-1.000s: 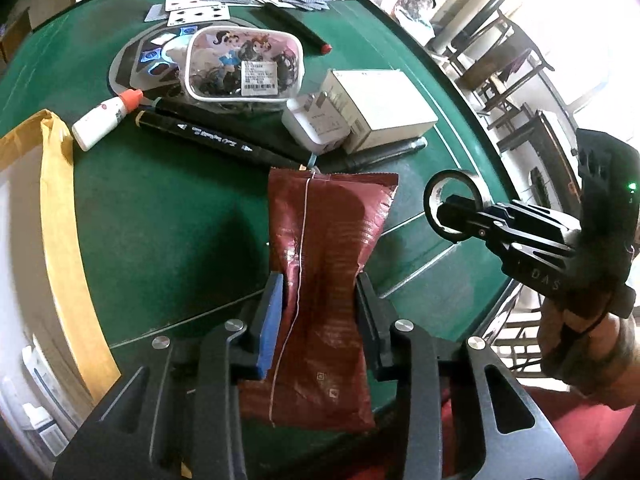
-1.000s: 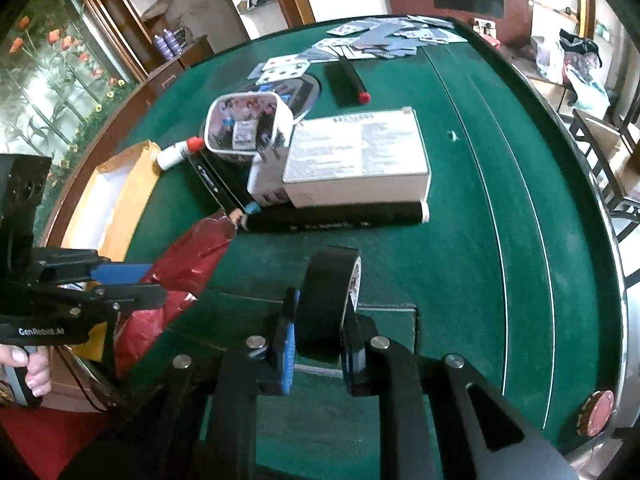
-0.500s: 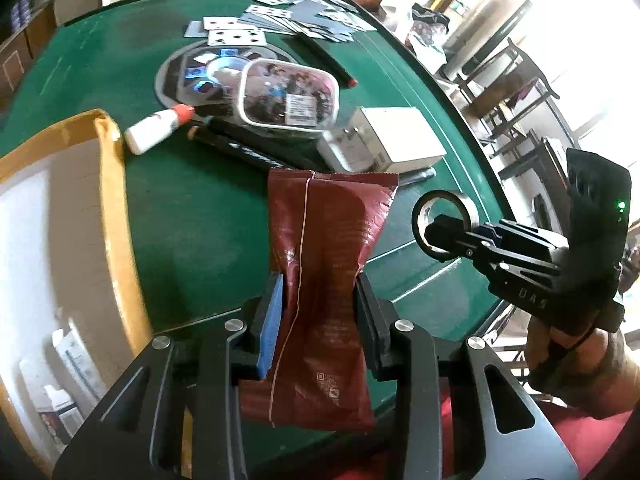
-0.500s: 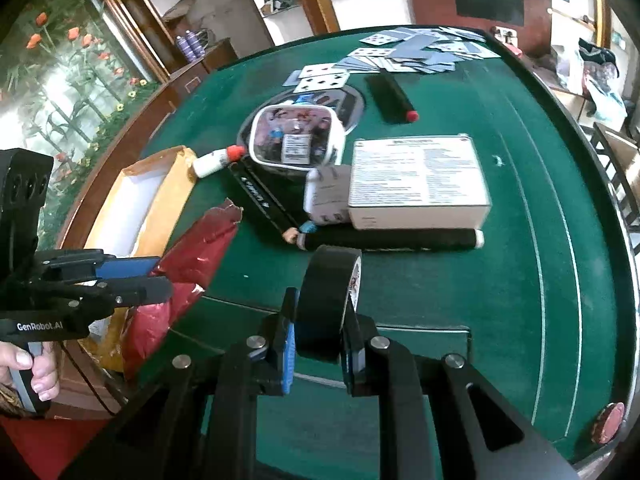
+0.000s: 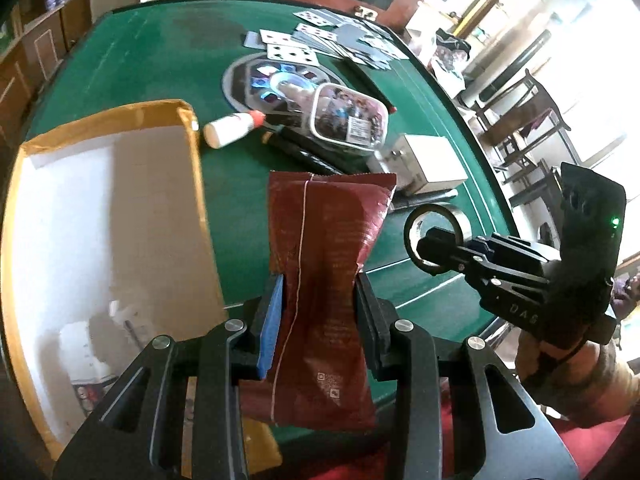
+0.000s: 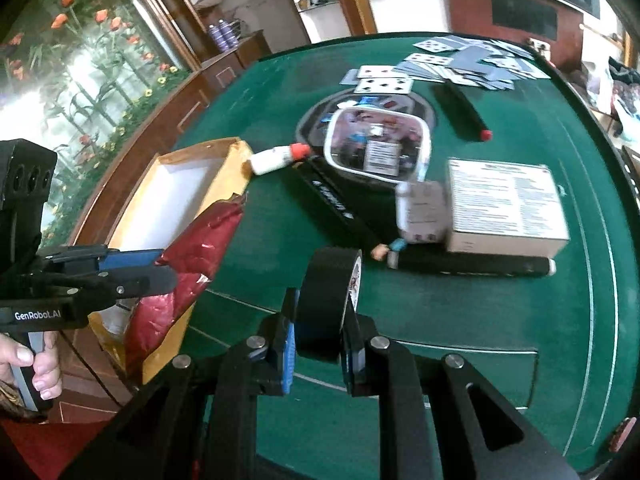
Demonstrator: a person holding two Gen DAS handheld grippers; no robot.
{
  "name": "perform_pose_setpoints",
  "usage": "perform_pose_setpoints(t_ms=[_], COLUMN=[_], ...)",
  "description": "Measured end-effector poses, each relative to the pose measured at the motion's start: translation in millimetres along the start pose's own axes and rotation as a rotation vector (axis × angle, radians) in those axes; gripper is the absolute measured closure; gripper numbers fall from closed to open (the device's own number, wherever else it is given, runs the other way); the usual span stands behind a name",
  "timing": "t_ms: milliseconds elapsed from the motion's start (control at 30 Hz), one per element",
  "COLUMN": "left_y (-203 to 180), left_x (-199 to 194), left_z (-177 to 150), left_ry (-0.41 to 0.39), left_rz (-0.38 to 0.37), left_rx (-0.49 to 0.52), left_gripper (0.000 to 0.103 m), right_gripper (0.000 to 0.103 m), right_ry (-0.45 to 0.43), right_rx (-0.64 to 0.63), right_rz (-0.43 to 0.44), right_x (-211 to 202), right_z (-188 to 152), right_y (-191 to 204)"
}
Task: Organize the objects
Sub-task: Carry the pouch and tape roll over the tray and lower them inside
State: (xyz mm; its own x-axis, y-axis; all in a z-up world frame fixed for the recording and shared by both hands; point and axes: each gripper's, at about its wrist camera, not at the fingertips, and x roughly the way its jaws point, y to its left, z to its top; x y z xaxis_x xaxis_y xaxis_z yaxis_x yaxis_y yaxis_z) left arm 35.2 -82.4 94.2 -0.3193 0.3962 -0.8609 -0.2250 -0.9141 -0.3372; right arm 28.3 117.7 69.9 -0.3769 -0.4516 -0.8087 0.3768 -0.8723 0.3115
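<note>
Jaws of the left gripper (image 5: 318,312) are pinching a dark red pouch (image 5: 328,264) around its middle, so the foil is bunching inward between the pads while its sealed top edge is fanning out ahead of them. Left of these jaws, an open box (image 5: 96,216) with tan flaps and a white inside is sitting at the edge of the green bench (image 5: 160,60), and the pouch is hanging just beside the box's near wall, above the bench edge. Jaws of the right gripper (image 6: 320,340) are pressing almost together on a roll of black tape (image 6: 330,300), which is standing on edge between the pads, clear of the felt. In the left wrist view this roll is showing as a ring to the right of the pouch. Ahead of both pairs of jaws, several things are lying close together on the bench: a glue bottle (image 6: 278,158) with a red cap, a black marker (image 6: 340,200), a clear case (image 6: 378,144) with a cartoon lid, a charger (image 6: 422,212), a white carton (image 6: 504,208), and a second marker (image 6: 472,266) lying just in front of the carton. Farther beyond them, playing cards (image 6: 460,66) are lying spread over the felt. A hand (image 6: 28,364) is gripping the left gripper's handle.
</note>
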Motion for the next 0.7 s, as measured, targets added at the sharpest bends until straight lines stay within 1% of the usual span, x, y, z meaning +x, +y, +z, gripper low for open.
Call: perform_pose_setpoints(t_ms=[233,367,533,700], left_y=[21,39,72,109], left_x=[-27,-43,-61,-72], left_z=[-4,-4,-9,-19], left_ry=[-0.045,-0.076,-0.107,-0.128], left_rz=[0.015,0.042,0.098,0.185], left_rx=[-0.04,-0.069,-0.123,-0.16], left_gripper=[0.069,0.069,0.069,0.069], right_gripper=[0.086,0.086,0.086,0.086], right_ry=[0.004,0.01,0.017,0.024], right_rx=[-0.03,-0.047,-0.072,-0.101], right_rz=[0.032,0.049,0.074,0.098], right_x=[10,17,26,33], right_z=[7,10,15,19], right_y=[26,40,58,77])
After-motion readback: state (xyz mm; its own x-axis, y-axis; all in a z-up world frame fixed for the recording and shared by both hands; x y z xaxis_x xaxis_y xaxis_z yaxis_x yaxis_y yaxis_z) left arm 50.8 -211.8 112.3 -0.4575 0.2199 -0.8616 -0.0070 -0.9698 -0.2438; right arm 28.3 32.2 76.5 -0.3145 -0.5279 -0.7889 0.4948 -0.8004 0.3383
